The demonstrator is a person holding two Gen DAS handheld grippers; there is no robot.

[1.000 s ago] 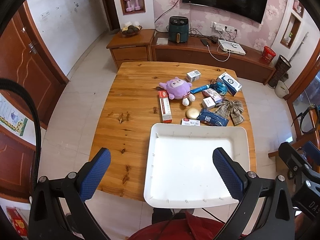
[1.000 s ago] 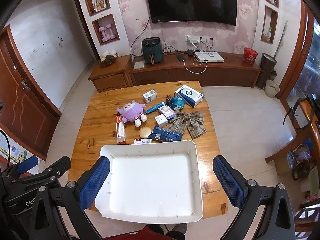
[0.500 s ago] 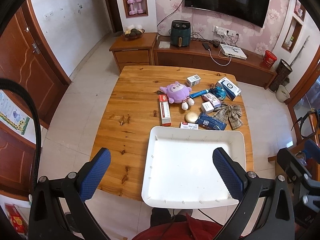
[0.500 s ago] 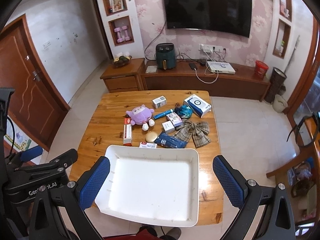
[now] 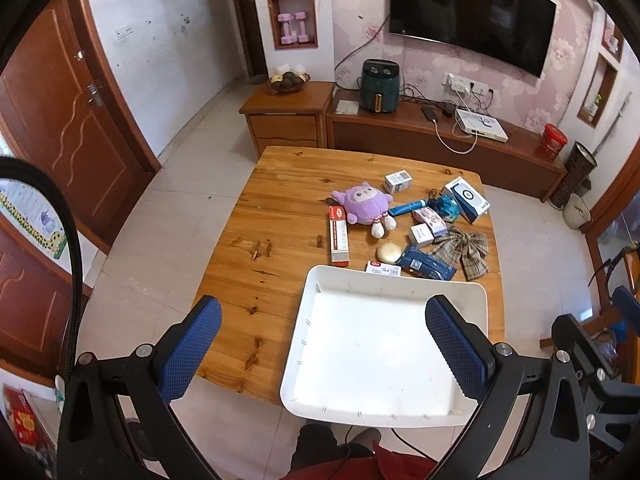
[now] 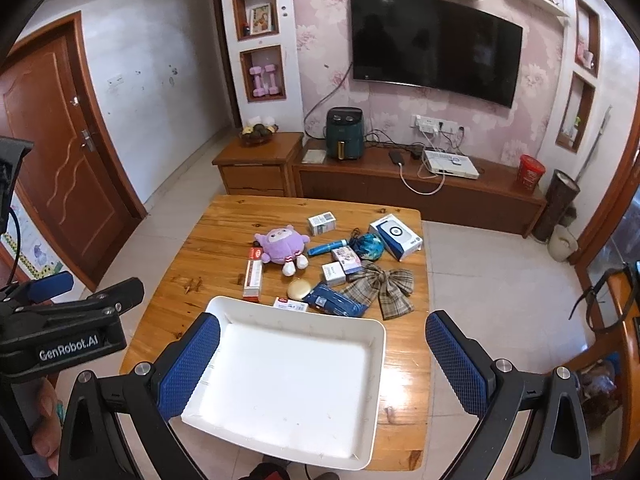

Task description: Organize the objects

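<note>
A white tray (image 5: pixel 400 284) (image 6: pixel 296 316) lies with nothing in it at the near edge of the wooden table (image 5: pixel 280 216) (image 6: pixel 216 248). Behind it lie a purple plush toy (image 5: pixel 366 202) (image 6: pixel 282 245), a long red-and-white box (image 5: pixel 338 234) (image 6: pixel 253 276), a round tan compact (image 5: pixel 389 252) (image 6: pixel 299 289), a blue pouch (image 5: pixel 426 267) (image 6: pixel 336 300), a plaid bow (image 5: pixel 466 246) (image 6: pixel 384 285) and several small boxes. My left gripper (image 5: pixel 322 350) hangs open high above the near table edge. My right gripper (image 6: pixel 322 364) is open above the tray. Both hold nothing.
A low wooden cabinet (image 6: pixel 400 188) with a green air fryer (image 6: pixel 344 132) stands beyond the table under a wall TV (image 6: pixel 434 40). A brown door (image 5: pixel 68 128) is at the left. A hand (image 6: pixel 40 428) holds the left gripper's body (image 6: pixel 64 340).
Both grippers have risen and tilted up, so the table looks smaller and farther and more of the wall shows. Objects on the table have not moved.
</note>
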